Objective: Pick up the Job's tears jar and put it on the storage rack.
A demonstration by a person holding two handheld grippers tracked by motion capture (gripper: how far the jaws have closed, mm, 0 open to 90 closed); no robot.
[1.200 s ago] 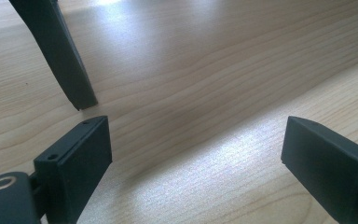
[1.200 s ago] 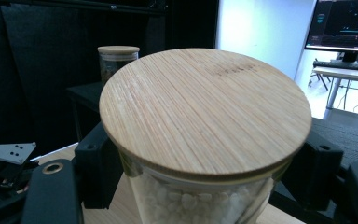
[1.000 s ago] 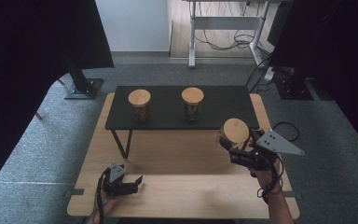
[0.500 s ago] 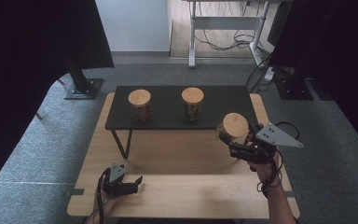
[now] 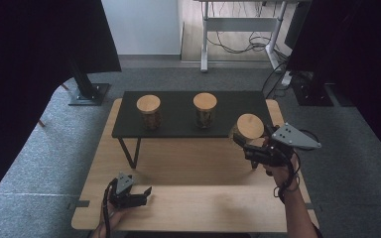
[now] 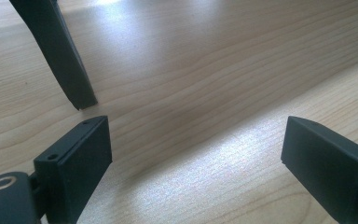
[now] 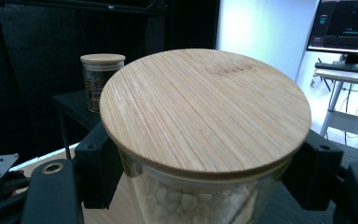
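Here, a glass jar (image 7: pixel 200 186) with a round bamboo lid (image 5: pixel 250 126) and pale, pebble-like contents is pinched between the two jaws of the right gripper (image 5: pixel 245 141), one pad on each side of the glass just under the lid. In the high view the jar sits off the wooden table (image 5: pixel 193 163), at the right end of the low black shelf (image 5: pixel 178 119), with its lid overlapping the shelf's near right corner; whether it touches the shelf I cannot tell. Two more bamboo-lidded jars stand upright on the shelf, well apart: a middle jar (image 5: pixel 205 109) and a left jar (image 5: pixel 149 111), both with dark contents. The left gripper (image 5: pixel 138 198) rests at the near left edge of the table, far from the jars, its jaws spread wide with only bare wood between them. Just beyond it, one black shelf leg (image 6: pixel 60 51) meets the tabletop.
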